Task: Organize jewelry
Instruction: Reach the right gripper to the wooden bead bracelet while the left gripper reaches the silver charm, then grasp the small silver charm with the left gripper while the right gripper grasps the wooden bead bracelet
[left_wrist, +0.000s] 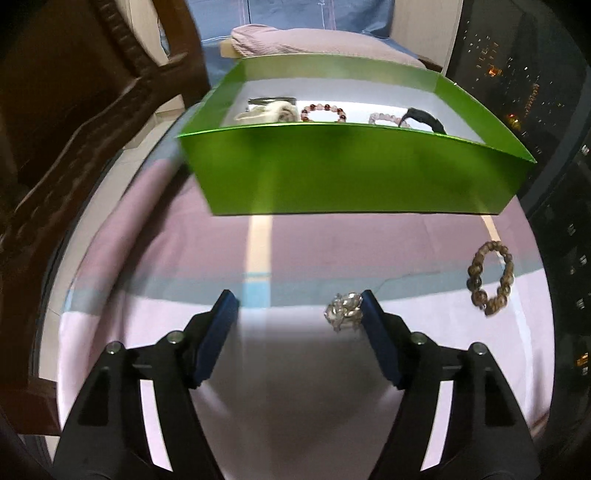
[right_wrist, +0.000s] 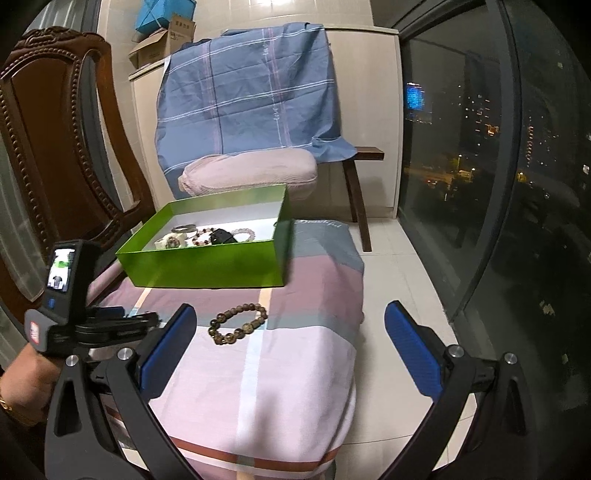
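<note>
A clear crystal bracelet (left_wrist: 343, 309) lies bunched on the pink striped cloth (left_wrist: 295, 369). It sits between the jaws of my left gripper (left_wrist: 298, 300), right against the inner face of the right pad (left_wrist: 376, 332); the left pad stands well clear, so the gripper is open. A brown bead bracelet (left_wrist: 491, 282) (right_wrist: 240, 323) lies on the cloth to the right. The green box (left_wrist: 351, 173) (right_wrist: 207, 262) behind holds several pieces, among them a red bead bracelet (left_wrist: 323, 112) and a black band (left_wrist: 424, 120). My right gripper (right_wrist: 291, 310) hangs open and empty above the cloth's near end.
A carved wooden chair (right_wrist: 55, 147) stands at the left. Beyond the box are a pink cushion (right_wrist: 251, 173) and a draped blue cloth (right_wrist: 251, 92). The covered surface ends at the right over a tiled floor (right_wrist: 399, 280), with a dark glass window (right_wrist: 480, 166) beyond.
</note>
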